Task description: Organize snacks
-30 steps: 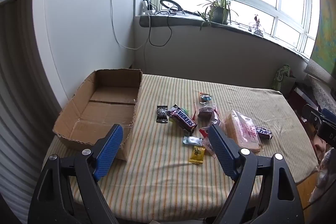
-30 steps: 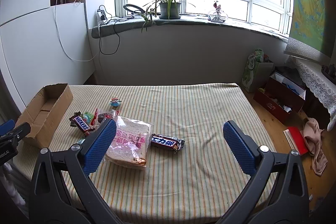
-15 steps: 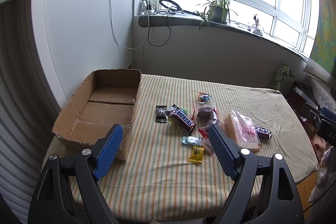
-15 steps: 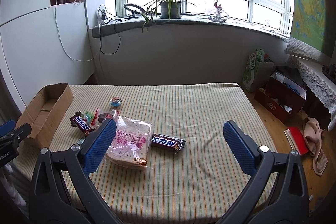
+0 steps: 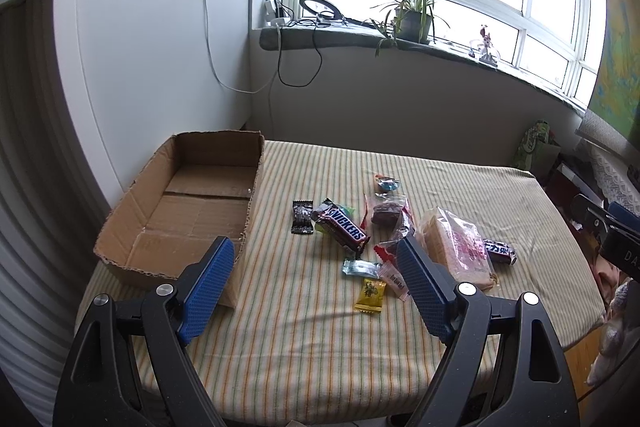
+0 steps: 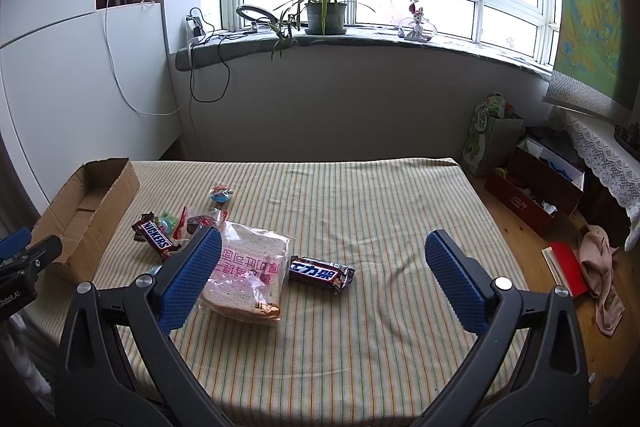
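An empty cardboard box point(image 5: 188, 211) point(image 6: 86, 211) lies at the left of the striped table. Loose snacks sit to its right: a Snickers bar point(image 5: 342, 225) point(image 6: 157, 233), a small black packet point(image 5: 302, 217), a yellow candy point(image 5: 371, 294), a bagged slice of bread point(image 5: 460, 247) point(image 6: 248, 273) and a dark chocolate bar point(image 6: 322, 271) point(image 5: 500, 251). My left gripper point(image 5: 312, 283) hangs open above the table's near edge, between box and snacks. My right gripper point(image 6: 324, 277) is open too, holding nothing, with the bread and dark bar beyond its fingers.
A windowsill with a potted plant point(image 6: 324, 9) and cables runs behind the table. On the floor to the right stand a red box point(image 6: 532, 187), a green bag point(image 6: 490, 135) and a heap of cloth point(image 6: 602, 267). A white wall panel point(image 5: 160, 67) borders the box's left side.
Both grippers stay open. The left view has drifted slightly back and up, so the box and snacks sit a little lower in frame. The right view is nearly unchanged.
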